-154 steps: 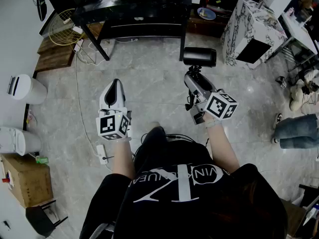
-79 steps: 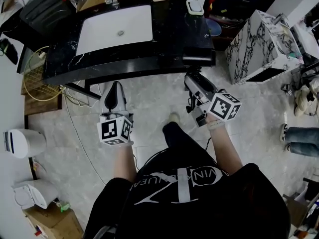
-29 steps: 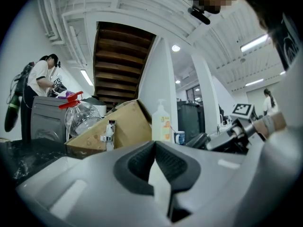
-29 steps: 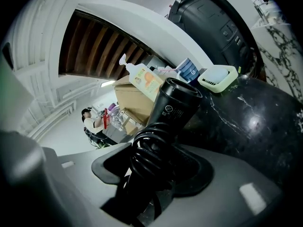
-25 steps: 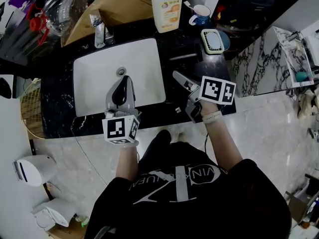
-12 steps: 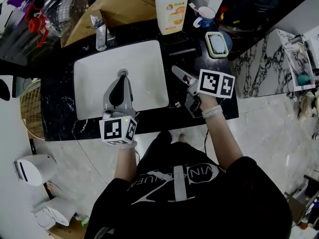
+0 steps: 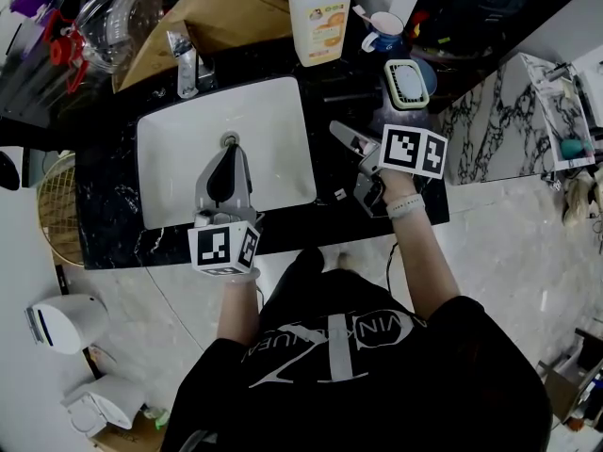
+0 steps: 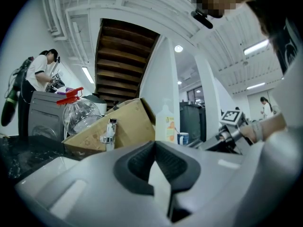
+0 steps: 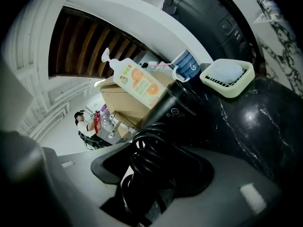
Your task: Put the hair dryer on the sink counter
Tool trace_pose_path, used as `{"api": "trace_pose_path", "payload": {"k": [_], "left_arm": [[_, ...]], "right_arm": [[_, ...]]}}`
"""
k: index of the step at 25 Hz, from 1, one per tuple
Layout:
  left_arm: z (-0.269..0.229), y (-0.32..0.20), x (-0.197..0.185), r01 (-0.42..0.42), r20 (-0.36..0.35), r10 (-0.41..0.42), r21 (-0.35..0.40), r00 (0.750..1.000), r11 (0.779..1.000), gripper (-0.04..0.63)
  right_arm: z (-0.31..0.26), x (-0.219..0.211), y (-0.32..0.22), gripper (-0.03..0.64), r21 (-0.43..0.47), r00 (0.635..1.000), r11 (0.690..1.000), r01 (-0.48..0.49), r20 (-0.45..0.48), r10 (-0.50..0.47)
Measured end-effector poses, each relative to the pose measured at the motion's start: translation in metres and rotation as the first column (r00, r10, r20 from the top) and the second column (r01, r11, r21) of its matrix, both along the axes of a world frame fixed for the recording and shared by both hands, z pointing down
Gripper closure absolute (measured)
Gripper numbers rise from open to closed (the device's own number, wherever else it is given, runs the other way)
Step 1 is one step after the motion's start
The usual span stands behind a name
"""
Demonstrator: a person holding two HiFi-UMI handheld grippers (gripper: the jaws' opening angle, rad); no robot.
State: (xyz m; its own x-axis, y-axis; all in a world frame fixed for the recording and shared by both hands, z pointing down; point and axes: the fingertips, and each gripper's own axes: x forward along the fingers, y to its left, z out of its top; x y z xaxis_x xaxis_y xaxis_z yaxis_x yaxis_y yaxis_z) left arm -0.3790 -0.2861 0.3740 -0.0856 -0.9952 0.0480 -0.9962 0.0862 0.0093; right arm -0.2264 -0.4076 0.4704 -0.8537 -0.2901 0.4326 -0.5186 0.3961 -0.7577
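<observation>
My right gripper (image 7: 339, 132) is shut on the black hair dryer (image 9: 182, 105). Its handle, wound with a coiled black cord, sits between the jaws, and the barrel points away over the black marble sink counter (image 7: 113, 224). In the head view the dryer is hard to tell from the dark counter right of the white basin (image 7: 179, 163). From close up, the right gripper (image 9: 156, 162) shows the dryer low over the counter; whether it touches is unclear. My left gripper (image 7: 229, 151) hangs over the basin's front part, shut and empty.
At the back of the counter stand a faucet (image 7: 186, 59), a soap bottle with an orange label (image 7: 318, 12), a blue mug (image 7: 382, 31) and a soap dish (image 7: 407, 83). A cardboard box (image 7: 217, 17) and a clear jug (image 7: 113, 17) lie behind the basin.
The person has walked from the open floor up to the sink. Both grippers now hang over the counter and basin. In the last second the right gripper shifted slightly right, still holding the dryer.
</observation>
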Motion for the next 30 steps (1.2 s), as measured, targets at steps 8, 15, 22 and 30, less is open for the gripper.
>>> {"api": "trace_pose_path", "payload": {"k": [8, 15, 22, 30], "left_arm": [[0.002, 0.005, 0.002, 0.005, -0.007, -0.005, 0.001, 1.0, 1.0, 0.595], [0.0, 0.008, 0.007, -0.001, -0.022, 0.001, 0.009, 1.0, 1.0, 0.595], [-0.002, 0.009, 0.014, -0.009, -0.043, 0.01, 0.021, 0.999, 1.0, 0.595], [-0.001, 0.009, 0.027, -0.027, -0.061, 0.029, 0.024, 0.998, 0.999, 0.595]], "right_arm": [[0.01, 0.004, 0.003, 0.33, -0.027, 0.999, 0.999, 0.029, -0.013, -0.029], [0.025, 0.011, 0.014, 0.305, 0.016, 0.973, 0.988, 0.151, -0.18, -0.146], [0.027, 0.015, 0.025, 0.276, 0.073, 0.897, 0.947, 0.312, -0.352, -0.268], [0.021, 0.025, 0.035, 0.268, 0.079, 0.909, 0.951, 0.297, -0.327, -0.257]]}}
